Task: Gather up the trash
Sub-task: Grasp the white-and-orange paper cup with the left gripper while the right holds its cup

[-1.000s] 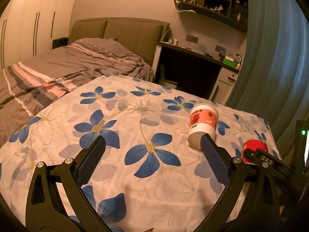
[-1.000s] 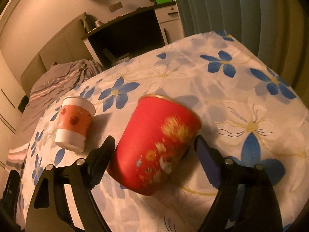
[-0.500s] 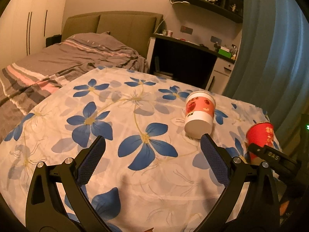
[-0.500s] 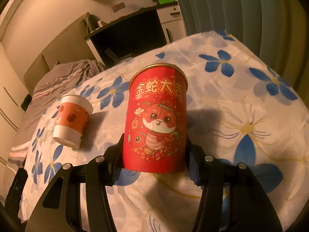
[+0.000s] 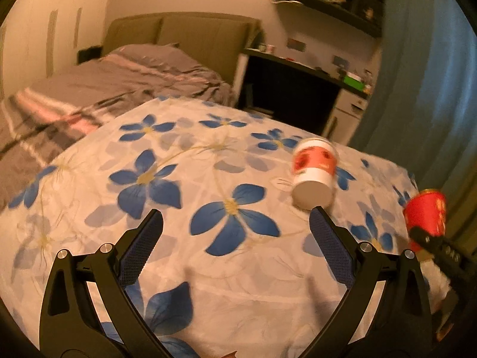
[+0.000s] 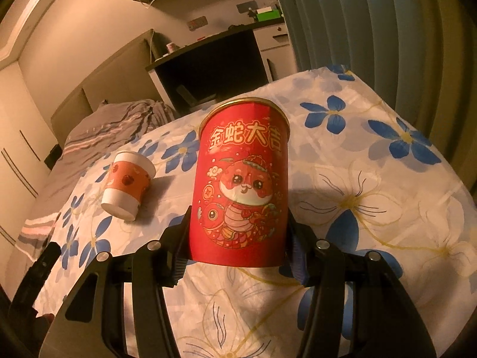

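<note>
Over the flowered bedspread [image 6: 372, 179] | right gripper [image 6: 238, 247] clamped the upright red cylindrical paper can [image 6: 241, 185] | left gripper [image 5: 235, 238] gaped wide, empty | tipped white-and-orange paper cup [image 5: 314, 176] lay just beyond its right finger, nearer the left hand.

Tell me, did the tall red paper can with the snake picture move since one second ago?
Yes. The tall red paper can rose from lying tilted on the floral cloth to upright, clamped in the right gripper.

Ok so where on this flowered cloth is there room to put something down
Most of the cloth is bare: the whole stretch from the left gripper toward the bed, left of the paper cup. There is also room right of the red can, toward the curtain. It is tight only between cup and can.
</note>
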`<state>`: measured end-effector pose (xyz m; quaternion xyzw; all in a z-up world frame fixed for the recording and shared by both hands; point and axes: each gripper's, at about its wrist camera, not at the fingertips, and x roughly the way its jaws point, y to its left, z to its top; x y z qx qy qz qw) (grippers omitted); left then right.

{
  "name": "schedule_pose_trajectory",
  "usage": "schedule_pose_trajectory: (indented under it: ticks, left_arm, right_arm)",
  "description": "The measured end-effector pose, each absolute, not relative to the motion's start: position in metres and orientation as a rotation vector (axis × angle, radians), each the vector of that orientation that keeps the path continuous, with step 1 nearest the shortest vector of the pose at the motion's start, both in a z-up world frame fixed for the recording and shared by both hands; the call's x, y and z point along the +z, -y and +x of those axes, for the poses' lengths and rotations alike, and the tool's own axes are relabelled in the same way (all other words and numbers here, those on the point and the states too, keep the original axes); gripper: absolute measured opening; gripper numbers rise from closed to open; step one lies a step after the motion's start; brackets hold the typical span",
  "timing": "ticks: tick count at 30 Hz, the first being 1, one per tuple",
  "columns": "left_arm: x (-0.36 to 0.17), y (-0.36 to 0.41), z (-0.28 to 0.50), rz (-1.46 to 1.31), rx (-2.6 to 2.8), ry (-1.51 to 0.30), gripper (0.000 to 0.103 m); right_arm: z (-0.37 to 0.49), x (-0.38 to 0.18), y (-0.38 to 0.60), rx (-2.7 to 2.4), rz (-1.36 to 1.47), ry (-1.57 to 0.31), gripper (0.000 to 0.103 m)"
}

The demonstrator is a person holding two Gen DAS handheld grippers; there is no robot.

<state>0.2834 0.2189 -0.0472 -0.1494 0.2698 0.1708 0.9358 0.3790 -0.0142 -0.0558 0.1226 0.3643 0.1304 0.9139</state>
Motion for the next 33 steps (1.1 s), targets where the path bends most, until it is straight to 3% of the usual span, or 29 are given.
schedule_pose_trajectory:
  ticks: [8,20,24,28,33]
  left_arm:
    - [-0.021,-0.171,0.322,-0.040,0.167,-0.502,0.097]
    - [-0.058,-0.183,0.407,-0.154,0.104,-0.671,0.095]
    - [-0.064,-0.183,0.420,-0.144,0.083,-0.720,0.083]
    - [-0.071,-0.185,0.428,-0.157,0.063,-0.766,0.061]
    - [-0.069,-0.187,0.425,-0.169,0.053,-0.754,0.056]
  right_arm:
    - [0.374,-0.041,0.027,0.293,0.269,-0.714,0.054]
    - [0.371,-0.039,0.032,0.306,0.226,-0.707,0.054]
    - [0.371,-0.042,0.034,0.315,0.230,-0.715,0.054]
    - [0.371,-0.043,0.033,0.323,0.226,-0.718,0.054]
    - [0.371,-0.044,0.032,0.330,0.220,-0.723,0.054]
